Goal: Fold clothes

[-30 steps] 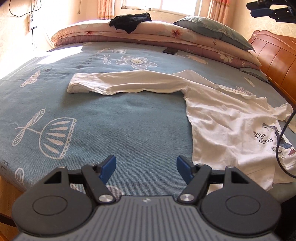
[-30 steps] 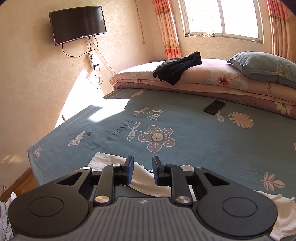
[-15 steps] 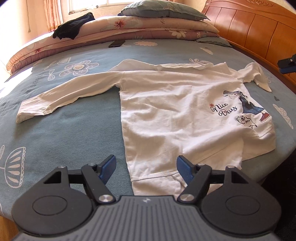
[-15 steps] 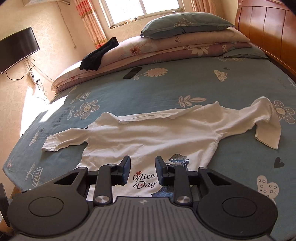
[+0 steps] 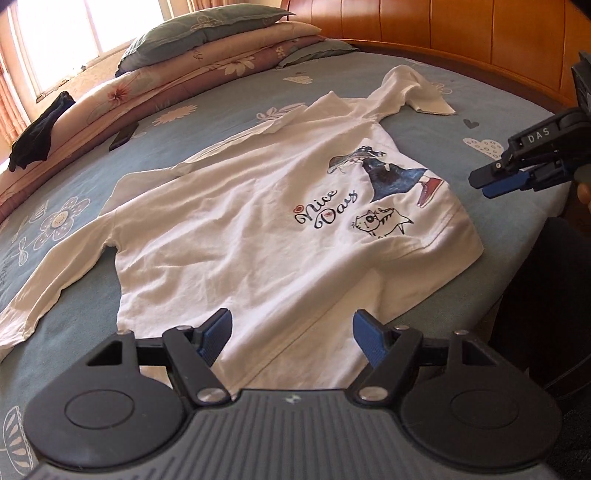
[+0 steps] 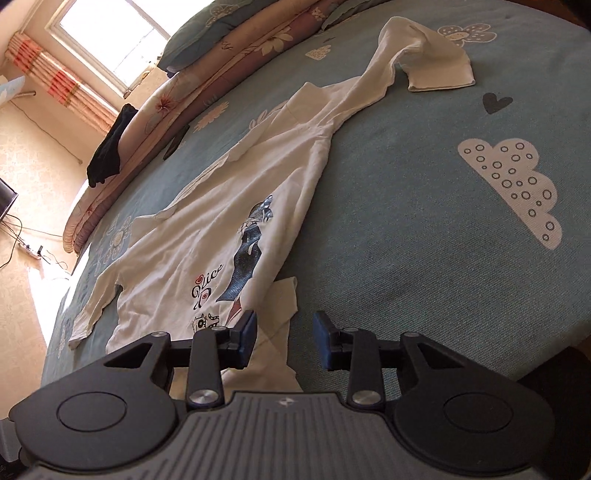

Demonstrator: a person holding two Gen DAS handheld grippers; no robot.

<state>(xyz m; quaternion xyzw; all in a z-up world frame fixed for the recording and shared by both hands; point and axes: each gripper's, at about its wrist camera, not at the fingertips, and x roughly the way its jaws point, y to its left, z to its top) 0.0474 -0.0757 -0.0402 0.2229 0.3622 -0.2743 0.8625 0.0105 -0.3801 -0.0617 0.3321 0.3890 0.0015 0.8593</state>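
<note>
A white long-sleeved shirt [image 5: 240, 221] with a "Nice Day" print lies face up and spread flat on the blue bed sheet [image 5: 424, 103]. One sleeve [image 5: 48, 280] stretches out left; the other sleeve [image 5: 417, 88] bends at the far right. My left gripper [image 5: 291, 332] is open wide just above the shirt's near hem, holding nothing. My right gripper [image 5: 493, 182] hovers beside the shirt's right side. In the right wrist view the right gripper [image 6: 286, 336] is open, with the hem corner of the shirt [image 6: 177, 251] under its gap.
Folded quilts [image 5: 166, 85] and a pillow [image 5: 192, 33] are stacked at the far side of the bed, with a black garment [image 5: 35, 136] draped on them. A dark phone [image 5: 123, 136] lies on the sheet. A wooden headboard [image 5: 443, 26] borders the right.
Both grippers have swung right and come in low over the shirt's near hem. The left moved from the bare sheet to the hem; the right's fingers have spread slightly.
</note>
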